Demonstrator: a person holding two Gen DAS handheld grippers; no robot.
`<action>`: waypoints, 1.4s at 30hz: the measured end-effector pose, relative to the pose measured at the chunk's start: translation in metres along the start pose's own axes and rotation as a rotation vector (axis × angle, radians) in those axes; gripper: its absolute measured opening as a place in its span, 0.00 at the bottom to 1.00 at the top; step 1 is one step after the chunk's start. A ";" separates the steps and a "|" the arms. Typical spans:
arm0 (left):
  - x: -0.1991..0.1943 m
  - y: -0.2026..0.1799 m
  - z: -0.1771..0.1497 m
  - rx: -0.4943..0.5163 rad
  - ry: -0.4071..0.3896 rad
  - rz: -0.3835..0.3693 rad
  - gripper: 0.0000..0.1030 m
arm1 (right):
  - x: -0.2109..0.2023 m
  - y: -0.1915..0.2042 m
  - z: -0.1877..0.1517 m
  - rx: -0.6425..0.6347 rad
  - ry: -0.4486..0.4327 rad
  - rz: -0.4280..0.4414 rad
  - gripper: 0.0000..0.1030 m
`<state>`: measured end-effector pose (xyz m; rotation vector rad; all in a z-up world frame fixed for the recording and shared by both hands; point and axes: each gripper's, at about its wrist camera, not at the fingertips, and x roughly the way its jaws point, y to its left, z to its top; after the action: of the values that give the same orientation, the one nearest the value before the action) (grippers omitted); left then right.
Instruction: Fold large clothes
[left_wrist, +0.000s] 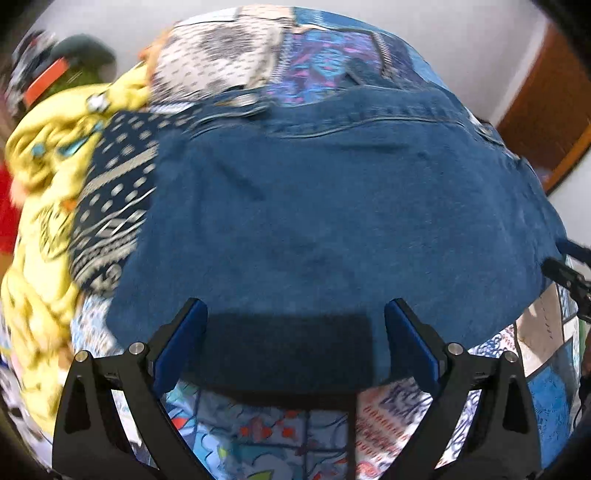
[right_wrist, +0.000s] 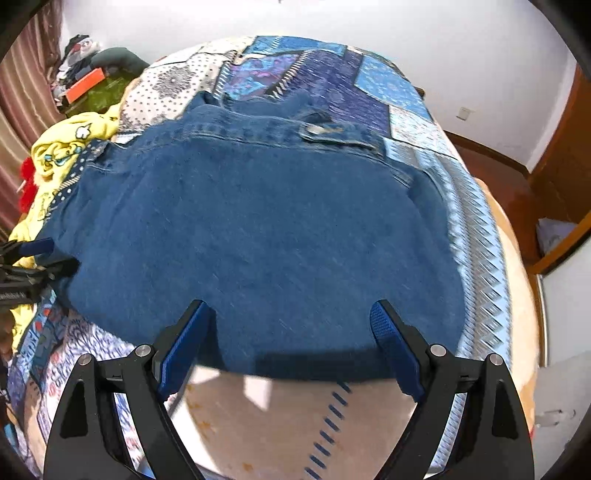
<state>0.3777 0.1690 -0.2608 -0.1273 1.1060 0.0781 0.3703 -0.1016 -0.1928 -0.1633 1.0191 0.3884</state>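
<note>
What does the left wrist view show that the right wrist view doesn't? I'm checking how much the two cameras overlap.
Only the left wrist view: the right gripper at its right edge. Only the right wrist view: the curtain, the wall socket and the left gripper at its left edge. Both: the denim jacket spread on the patchwork bedspread, the yellow garment and wide-open jaws.

Denim garment (right_wrist: 258, 229) lies spread on the bed (right_wrist: 369, 74), its hem at the near edge. A heap of clothes (right_wrist: 62, 155) sits beside it at the left edge. Both claws, left claw (left_wrist: 295, 343) and right claw (right_wrist: 291, 339), hang over that hem.
</note>
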 end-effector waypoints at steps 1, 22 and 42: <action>-0.002 0.008 -0.004 -0.020 -0.001 0.013 0.96 | -0.001 -0.004 -0.002 0.005 0.004 -0.005 0.85; -0.044 0.094 -0.057 -0.493 -0.071 -0.389 0.97 | -0.032 0.024 0.015 -0.022 -0.085 0.033 0.85; 0.049 0.109 -0.033 -0.766 -0.075 -0.583 0.48 | 0.022 0.053 0.018 -0.037 0.008 0.094 0.85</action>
<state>0.3560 0.2724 -0.3261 -1.1151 0.8794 -0.0205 0.3745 -0.0419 -0.1994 -0.1510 1.0306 0.4930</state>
